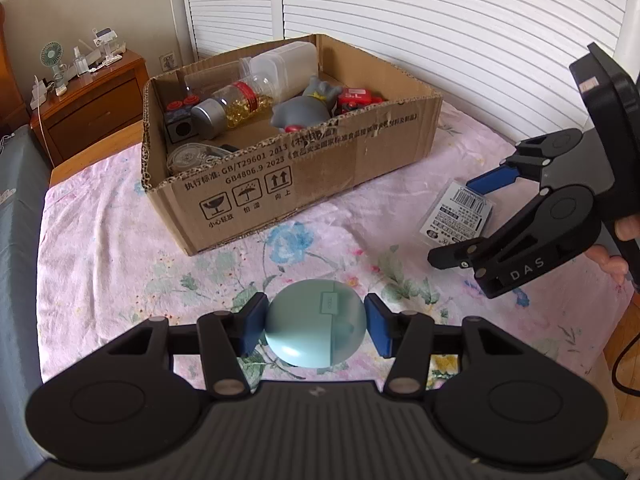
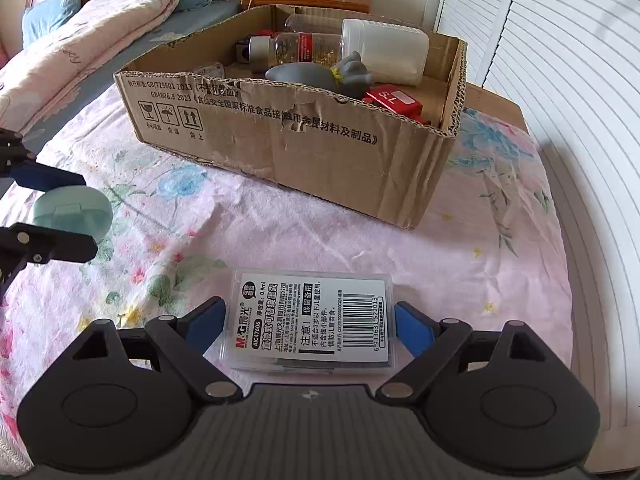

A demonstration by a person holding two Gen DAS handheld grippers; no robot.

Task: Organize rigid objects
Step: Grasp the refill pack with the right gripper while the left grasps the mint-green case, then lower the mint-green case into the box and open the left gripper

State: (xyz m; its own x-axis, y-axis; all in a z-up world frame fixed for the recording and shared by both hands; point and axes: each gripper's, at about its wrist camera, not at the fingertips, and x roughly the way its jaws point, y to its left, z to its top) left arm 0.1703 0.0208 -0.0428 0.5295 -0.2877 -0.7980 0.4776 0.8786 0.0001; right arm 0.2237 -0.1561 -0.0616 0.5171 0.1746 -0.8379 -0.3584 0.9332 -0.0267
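- My left tool point(image 1: 316, 326) is clenched on the pale green case point(image 1: 316, 324), blue pads pressed to both of its rounded sides, and it hangs above the flowered bed sheet point(image 1: 120, 248), short of the cardboard box point(image 1: 304, 176)
- My right tool point(image 2: 310, 326) is spread around the clear plastic refill box point(image 2: 312, 320), which lies flat on the sheet; a sliver of gap shows at each pad, so I judge it released and not yet gripping
- The cardboard box sits further up the bed and already holds a pill bottle point(image 1: 236, 106), a grey toy point(image 1: 304, 106), a red item point(image 1: 358, 100) and a milky plastic container point(image 1: 280, 64)
- Risk: the green case is smooth and curved, so I think it could squirt out of the flat pads if I tilt or jolt the tool on the way over
- Risk: the refill box is thin and lies on soft bedding; closing too high could skate over its lid, and pressing down may just sink it into the sheet
- Risk: both tools head for the same box, so they could knock together over its rim
- The left view shows the right tool from the side, over the refill box, and the nightstand point(image 1: 92, 108) beyond the bed
- The right view alone shows the refill label and the pad gaps, plus the pillows point(image 2: 52, 12) and folded quilt point(image 2: 88, 40)
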